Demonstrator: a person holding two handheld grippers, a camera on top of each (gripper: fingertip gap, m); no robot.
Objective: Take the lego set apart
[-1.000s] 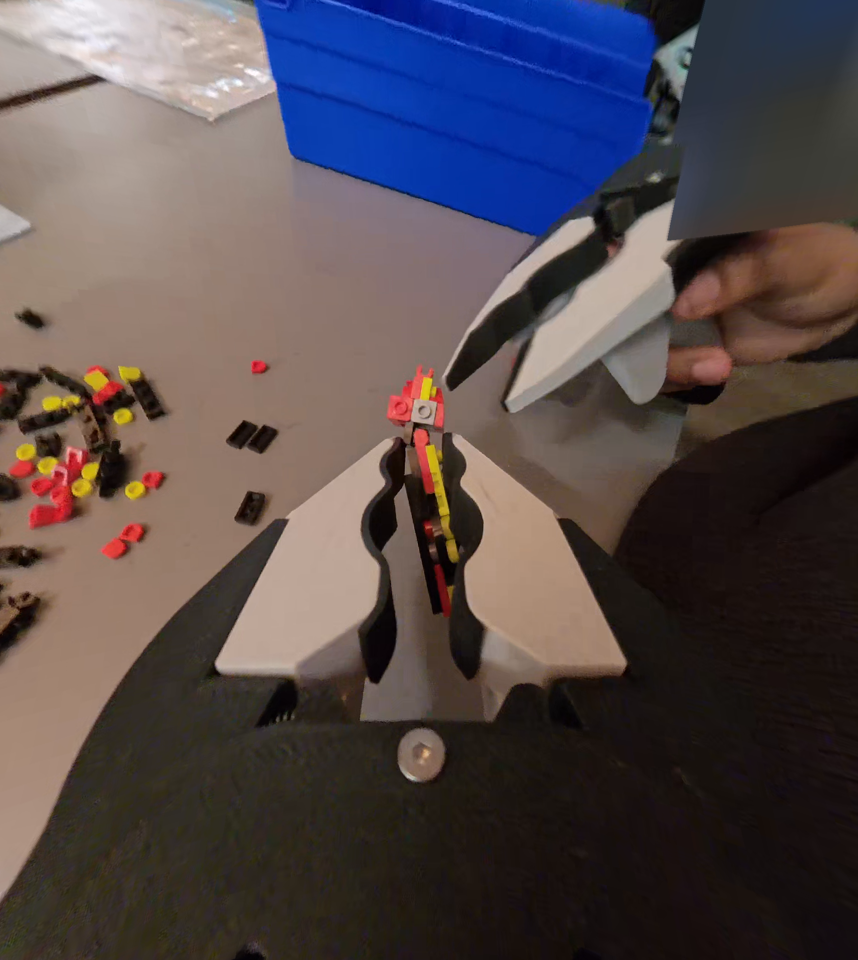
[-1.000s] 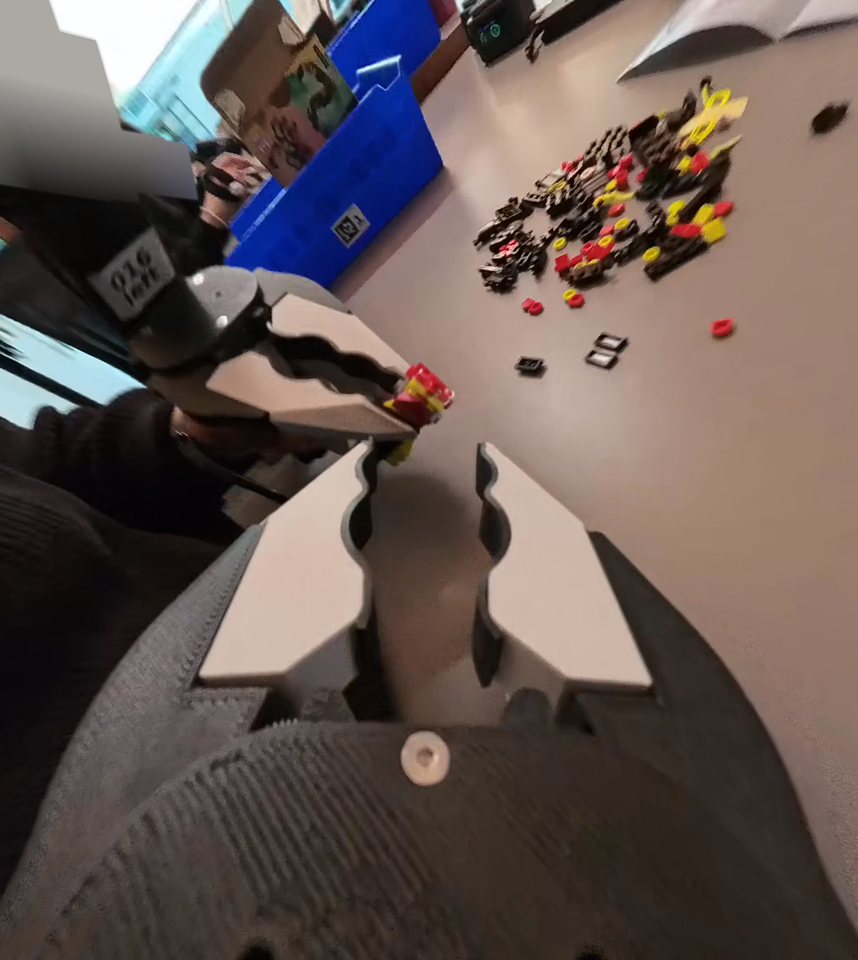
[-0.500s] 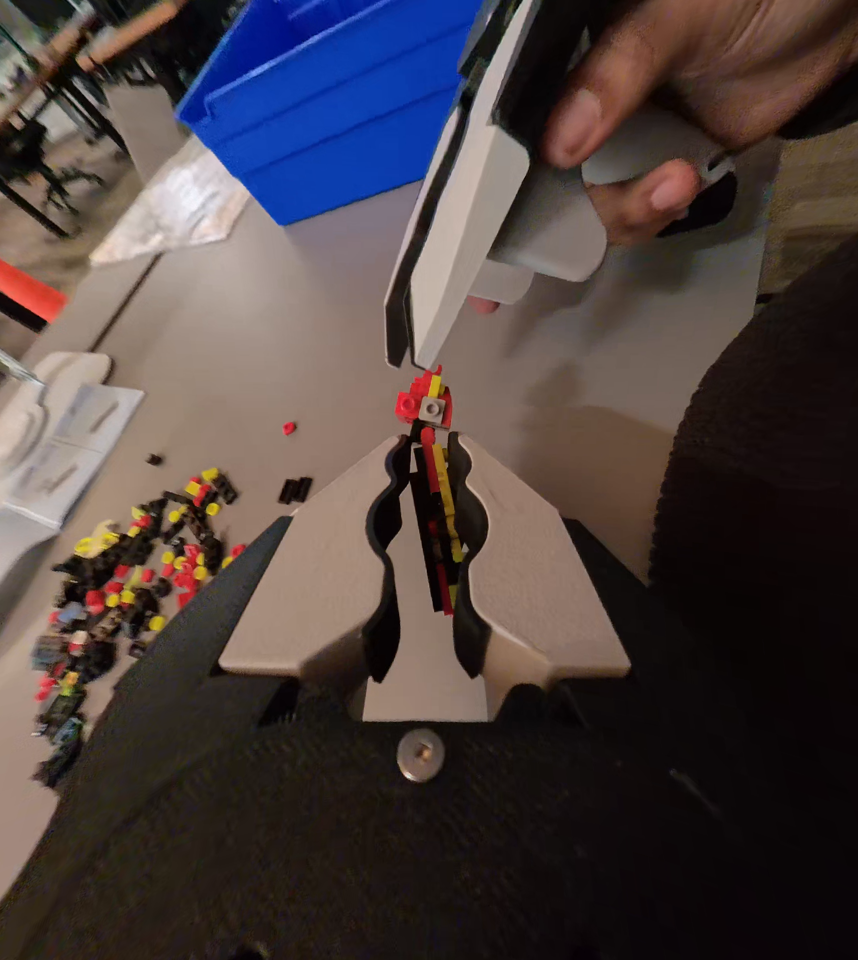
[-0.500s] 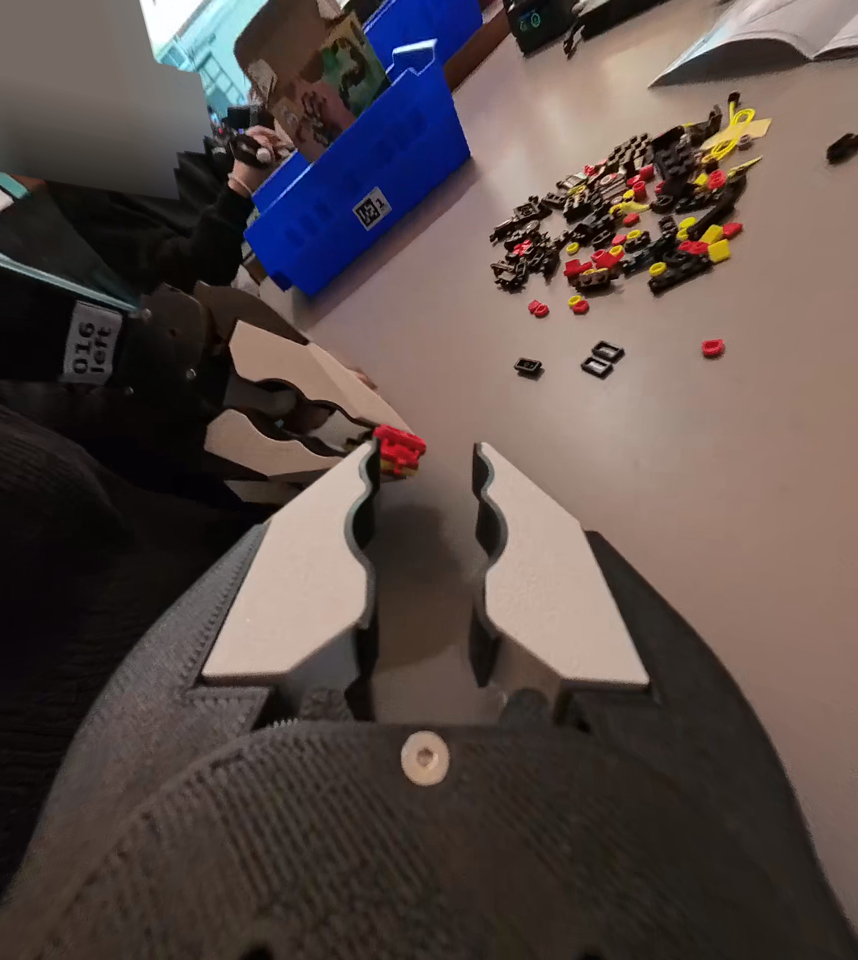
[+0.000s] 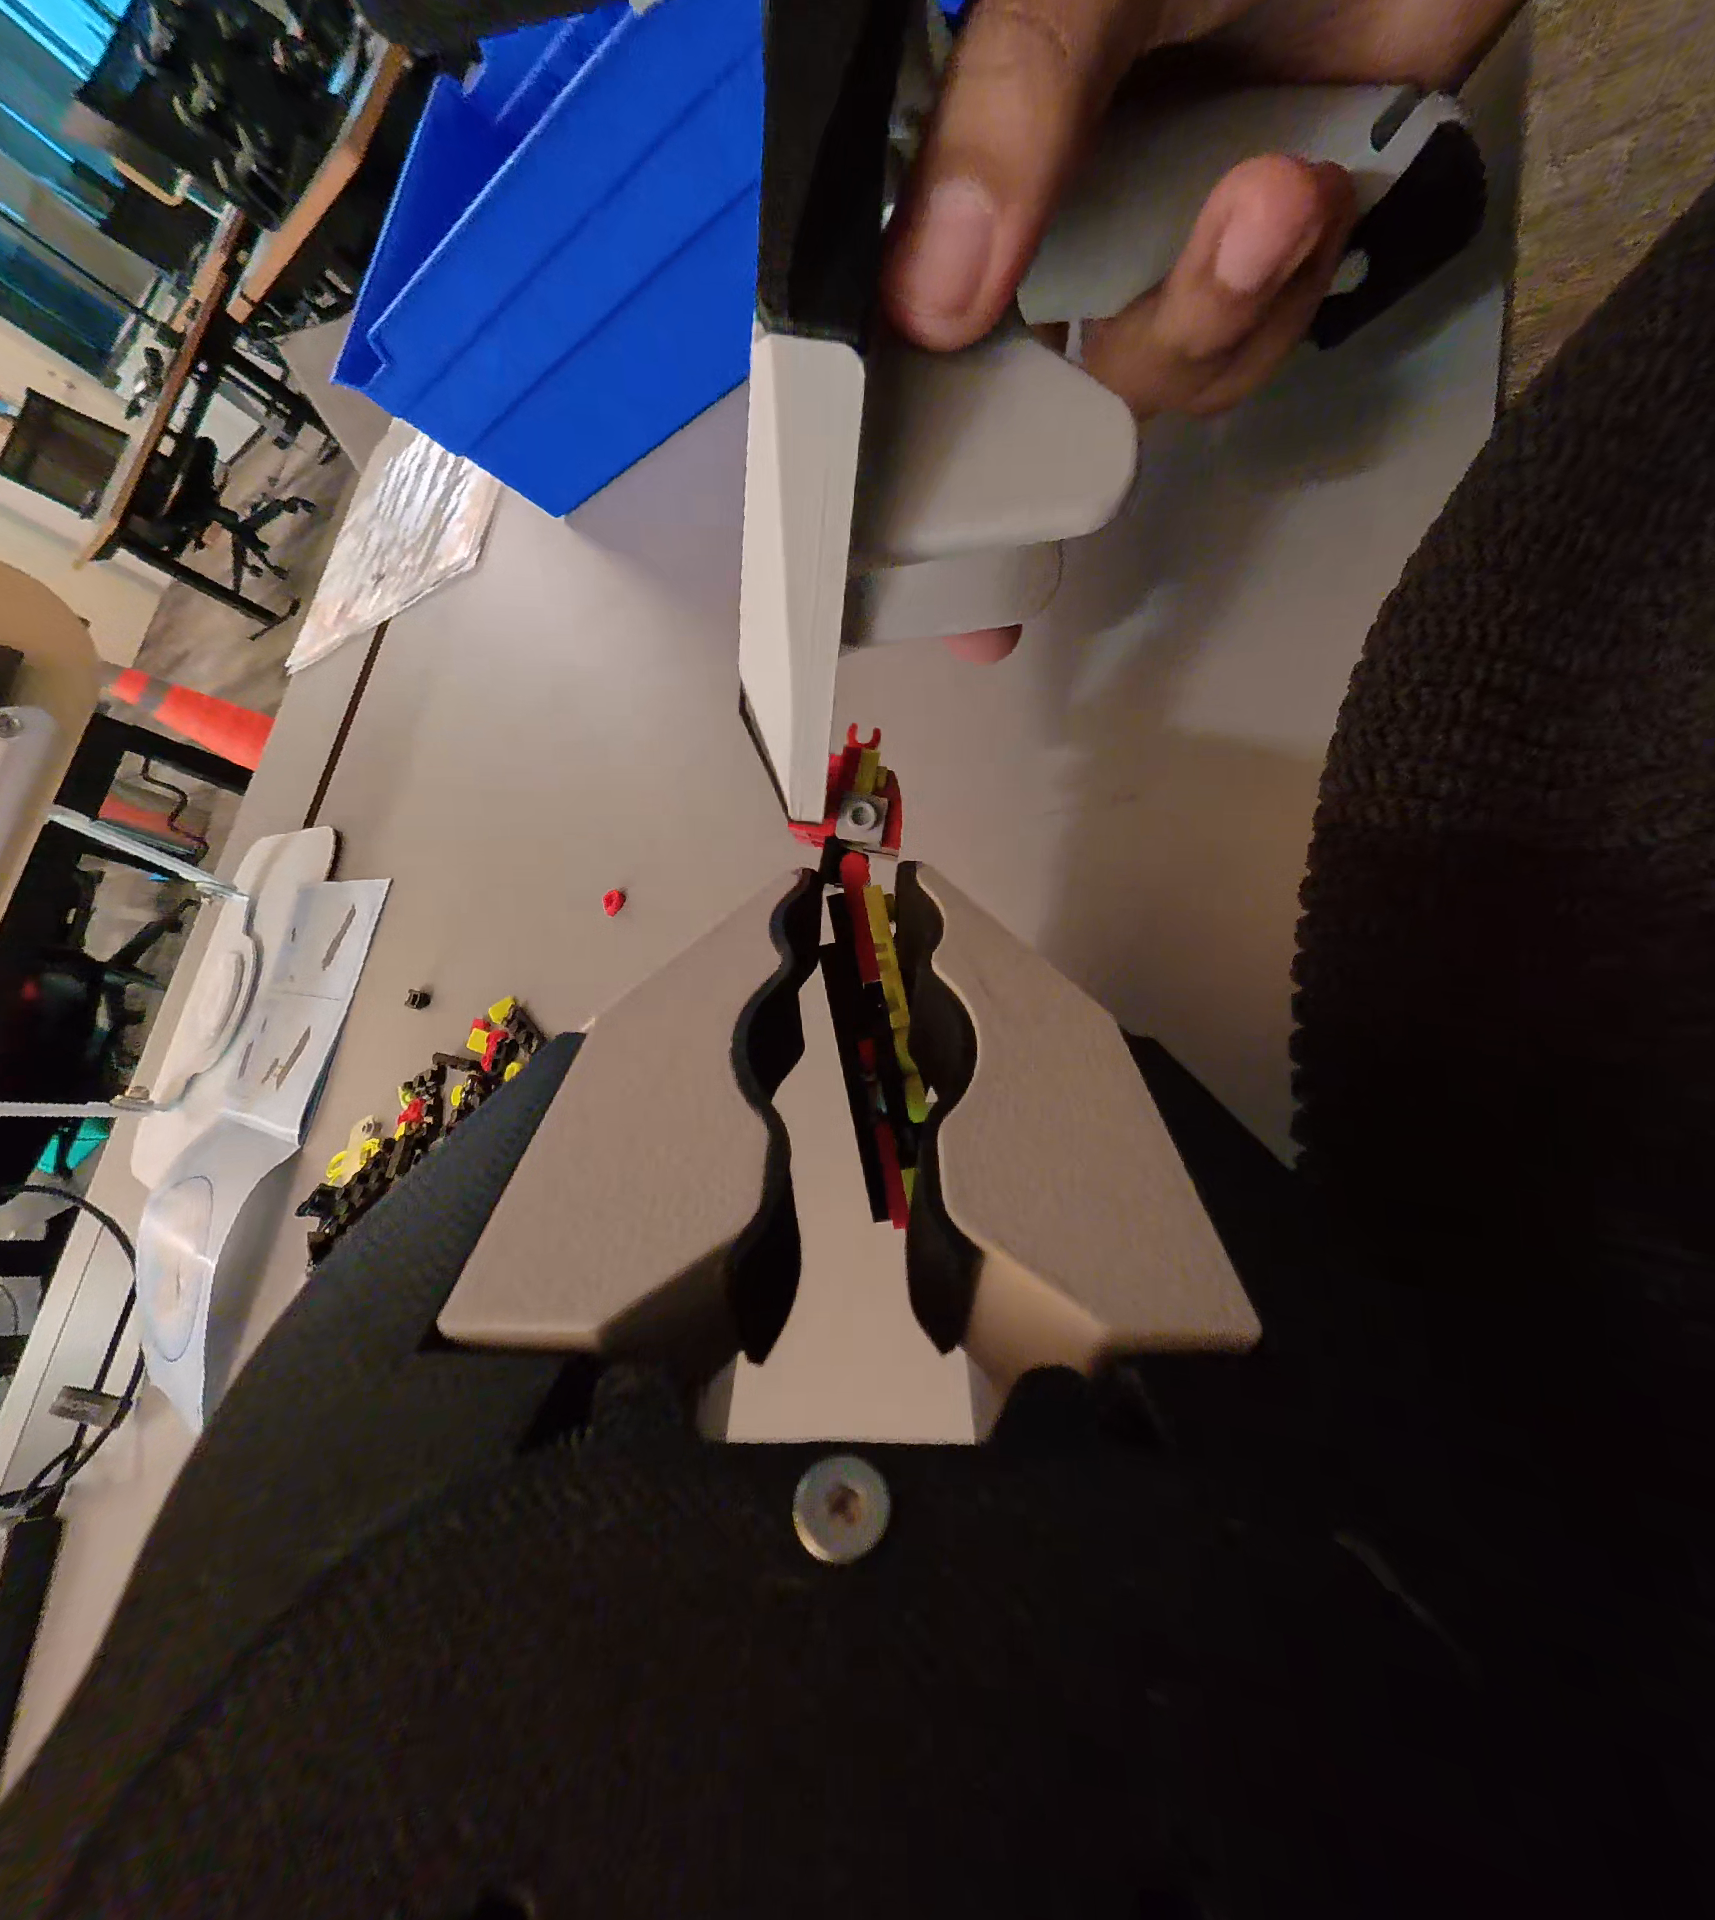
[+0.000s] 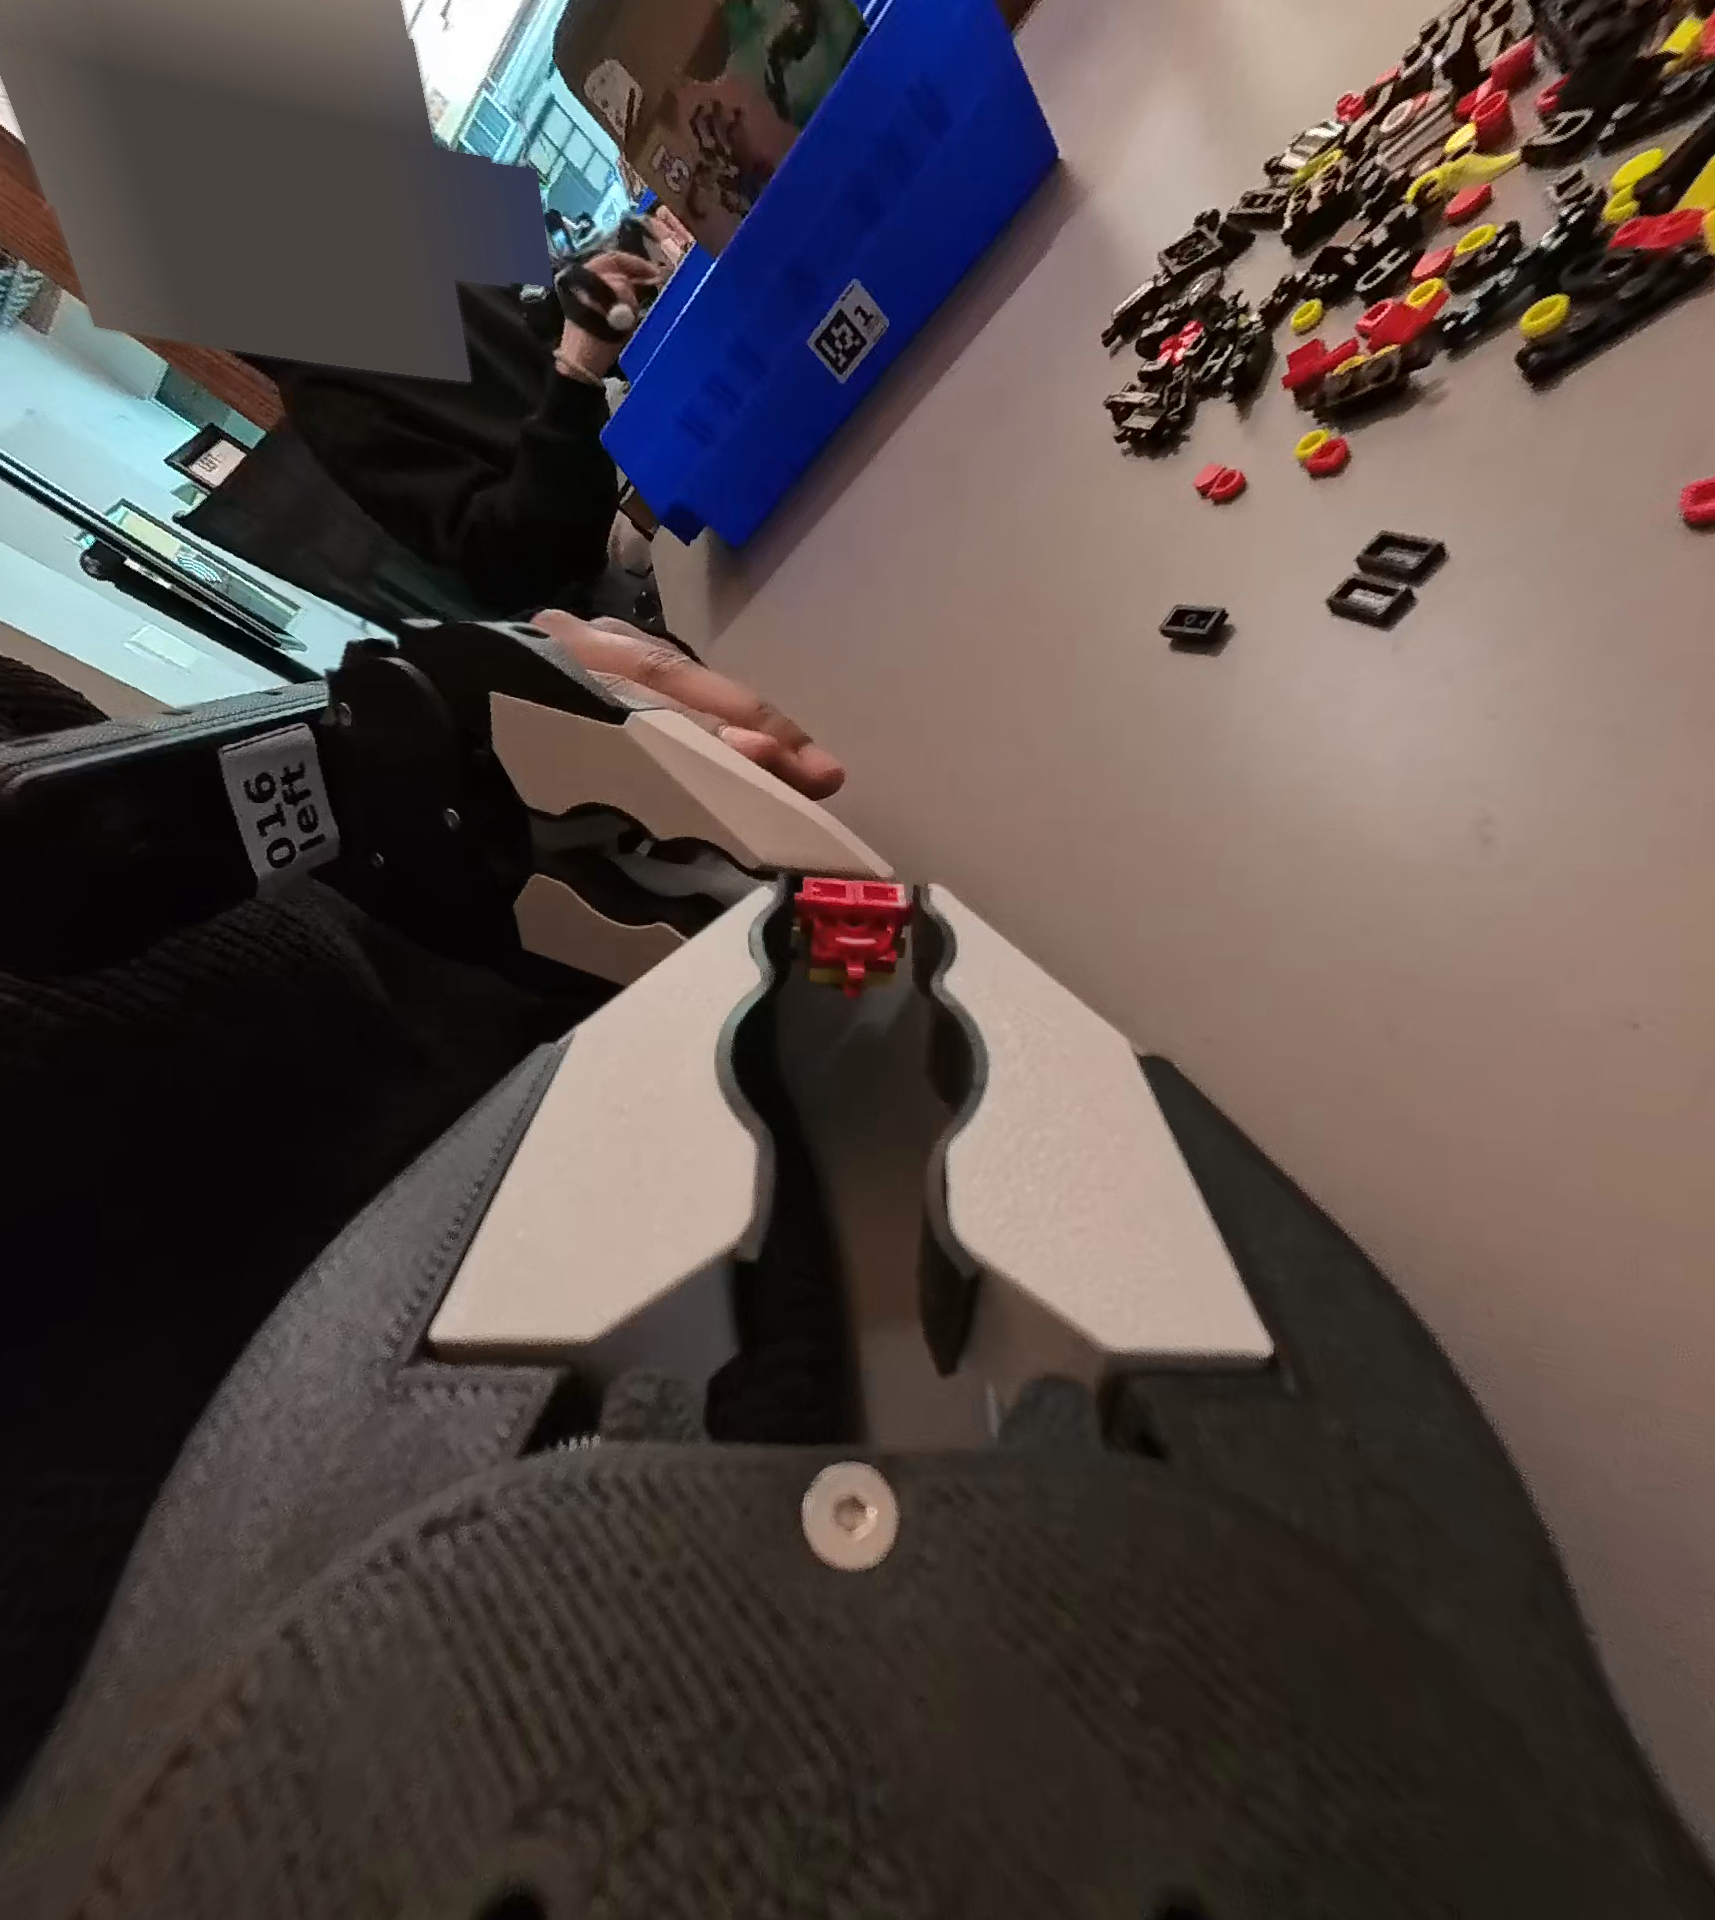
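the lego set (image 5: pixel 879 1049), light, stiff and brittle at its joints, is pinched by the left gripper (image 5: pixel 858 904); its red tip (image 6: pixel 851 925) is nipped by the right gripper (image 6: pixel 848 914), best held near the joint.

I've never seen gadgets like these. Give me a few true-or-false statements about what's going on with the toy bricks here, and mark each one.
1. The left gripper clamps a flat red, yellow and black lego piece. True.
2. The right gripper is far from that piece. False: its tips close around the piece's red end.
3. Loose bricks lie on the table. True.
4. The bin is green. False: blue.
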